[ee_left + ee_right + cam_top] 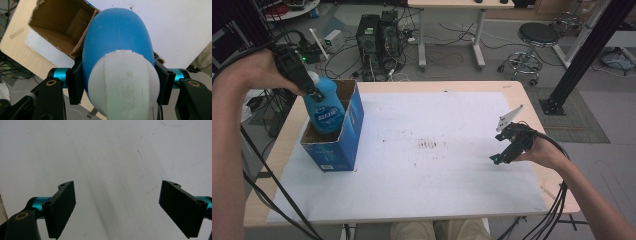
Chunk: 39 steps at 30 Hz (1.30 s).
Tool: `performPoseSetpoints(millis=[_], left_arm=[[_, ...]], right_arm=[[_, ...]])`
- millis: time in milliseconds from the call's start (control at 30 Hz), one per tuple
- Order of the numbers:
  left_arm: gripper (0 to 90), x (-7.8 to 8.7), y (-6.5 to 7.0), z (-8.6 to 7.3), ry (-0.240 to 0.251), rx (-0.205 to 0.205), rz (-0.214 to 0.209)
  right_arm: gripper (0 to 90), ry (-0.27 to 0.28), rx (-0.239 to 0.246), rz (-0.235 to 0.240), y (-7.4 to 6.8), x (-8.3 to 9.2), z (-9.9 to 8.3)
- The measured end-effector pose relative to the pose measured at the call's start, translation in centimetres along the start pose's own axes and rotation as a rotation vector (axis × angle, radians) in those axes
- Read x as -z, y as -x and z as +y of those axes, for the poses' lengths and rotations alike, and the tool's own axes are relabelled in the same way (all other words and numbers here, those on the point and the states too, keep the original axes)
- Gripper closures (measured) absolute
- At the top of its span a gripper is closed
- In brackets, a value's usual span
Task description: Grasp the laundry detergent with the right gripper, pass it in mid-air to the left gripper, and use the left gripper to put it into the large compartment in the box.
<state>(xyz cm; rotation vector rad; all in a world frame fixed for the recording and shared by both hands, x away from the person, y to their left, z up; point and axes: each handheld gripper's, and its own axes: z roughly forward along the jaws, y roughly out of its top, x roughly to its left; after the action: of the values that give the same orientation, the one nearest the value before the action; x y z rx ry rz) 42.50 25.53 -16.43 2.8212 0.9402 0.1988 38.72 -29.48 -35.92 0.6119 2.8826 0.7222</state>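
Now: left gripper (pixel 117 85) clamps blue bottle (pixel 324 107) | lower it upright into the cardboard box (pixel 354 117), clearing the walls | right gripper (pixel 128 207) wide, idle

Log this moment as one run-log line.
left gripper: shut on blue bottle | bottle: partly inside open cardboard box | right gripper: open, nothing held, over white sheet

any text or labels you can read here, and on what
Nothing reads clearly enough to quote.
Bottle: a label with white characters on its front, too blurred to read.
Bottle cap: a round embossed mark on the white top, not legible.
Box: small white print low on its blue front wall, too small to read.
No sign or number on the white sheet.
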Motion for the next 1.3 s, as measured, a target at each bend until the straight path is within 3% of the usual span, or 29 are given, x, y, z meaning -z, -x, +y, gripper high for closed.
performPoseSetpoints(millis=[267, 333, 633, 1300], left_arm=[[38.3, -3.3, -0.1, -0.7, -0.016, 0.003, -0.023], [38.3, -4.7, -0.1, -1.0, -0.022, 0.0, -0.032], [38.3, -7.8, -0.2, -1.5, -0.052, -0.017, -0.049], [38.3, -10.8, -0.2, -2.2, -0.068, -0.054, -0.029]], right_arm=[[13.1, -0.012, 0.0, 0.003, -0.2, -0.5, 0.0], [13.1, -0.016, 0.004, 0.004, -0.3, -0.6, 0.0], [13.1, -0.03, 0.01, 0.008, -0.5, -1.3, 0.0], [13.1, -0.039, 0.009, 0.006, -0.7, -1.7, -0.4]])
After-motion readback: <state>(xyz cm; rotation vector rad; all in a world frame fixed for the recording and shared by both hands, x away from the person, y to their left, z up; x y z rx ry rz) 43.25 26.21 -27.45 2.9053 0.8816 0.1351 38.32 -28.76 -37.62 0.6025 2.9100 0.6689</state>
